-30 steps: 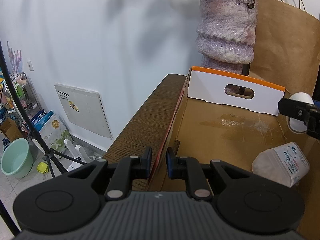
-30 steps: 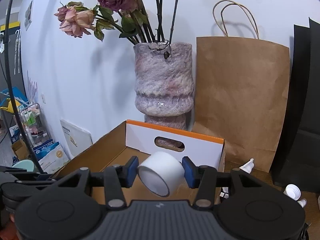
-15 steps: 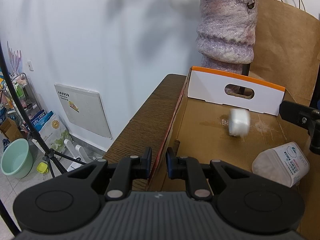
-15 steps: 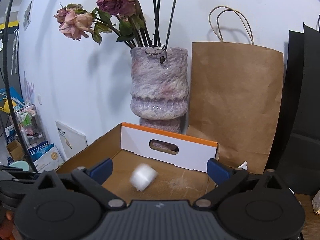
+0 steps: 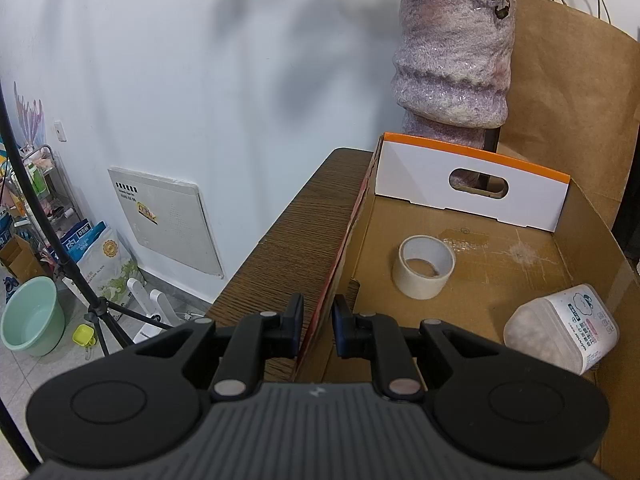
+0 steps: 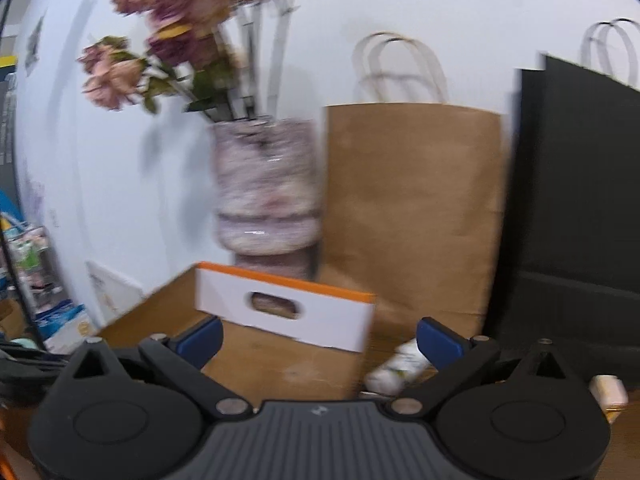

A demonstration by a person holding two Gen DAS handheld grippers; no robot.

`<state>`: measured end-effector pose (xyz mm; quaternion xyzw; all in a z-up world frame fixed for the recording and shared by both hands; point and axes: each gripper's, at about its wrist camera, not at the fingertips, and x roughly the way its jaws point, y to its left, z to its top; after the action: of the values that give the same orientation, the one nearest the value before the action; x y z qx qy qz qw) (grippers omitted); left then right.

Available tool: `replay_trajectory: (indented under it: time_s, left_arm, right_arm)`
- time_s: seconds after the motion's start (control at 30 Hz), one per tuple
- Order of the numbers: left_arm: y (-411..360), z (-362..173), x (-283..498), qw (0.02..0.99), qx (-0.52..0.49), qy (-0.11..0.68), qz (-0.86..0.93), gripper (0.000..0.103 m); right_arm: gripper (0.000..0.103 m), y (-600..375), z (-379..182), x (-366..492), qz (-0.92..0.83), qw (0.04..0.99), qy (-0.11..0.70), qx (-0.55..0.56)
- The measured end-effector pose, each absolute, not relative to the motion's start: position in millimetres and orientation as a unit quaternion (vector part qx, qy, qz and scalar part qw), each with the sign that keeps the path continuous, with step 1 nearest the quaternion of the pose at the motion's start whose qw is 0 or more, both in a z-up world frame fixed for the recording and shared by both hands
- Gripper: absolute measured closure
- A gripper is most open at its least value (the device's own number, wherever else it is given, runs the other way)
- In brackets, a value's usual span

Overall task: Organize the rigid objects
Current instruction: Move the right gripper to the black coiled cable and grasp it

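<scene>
The left gripper point(image 5: 317, 320) is pinching the cardboard box point(image 5: 592, 216) wall, jaws nearly shut on it. The tape roll point(image 5: 424, 266) is lying inside. The right gripper point(image 6: 320, 340), jaws wide and empty, is likely heading for the white bottle point(image 6: 396, 370) at 3 o'clock on the counter point(image 5: 296, 236).

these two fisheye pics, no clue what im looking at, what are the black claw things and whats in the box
Each picture comes from a camera on a handheld two-finger gripper, looking along its fingers; a person holds one in each hand.

Left view: the left gripper pinches the side wall of the cardboard box. Inside lie a roll of white tape and a white plastic container.

Right view, blurred: the right gripper is wide open and holds nothing. Behind the box stand a vase and a paper bag.
</scene>
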<state>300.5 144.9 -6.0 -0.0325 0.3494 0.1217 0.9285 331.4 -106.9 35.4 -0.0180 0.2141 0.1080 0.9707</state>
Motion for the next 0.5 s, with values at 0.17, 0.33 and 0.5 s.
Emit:
replay_trajectory:
  time_s: [0.17, 0.33, 0.5]
  left_arm:
    - [144.9, -6.0, 300.4, 0.928, -0.032, 0.349, 0.122, 0.087]
    - [145.0, -6.1, 300.6, 0.929, -0.032, 0.349, 0.122, 0.087]
    - [144.8, -6.1, 300.3, 0.928, -0.033, 0.349, 0.122, 0.087]
  right_arm:
    - [0.000, -161.9, 31.4, 328.5, 0.048, 0.975, 0.217, -0.005]
    - [0.000, -213.5, 18.6, 327.2, -0.010, 0.972, 0.235, 0.003]
    - [0.000, -247.2, -3.8, 322.3, -0.051, 0.963, 0.265, -0.003]
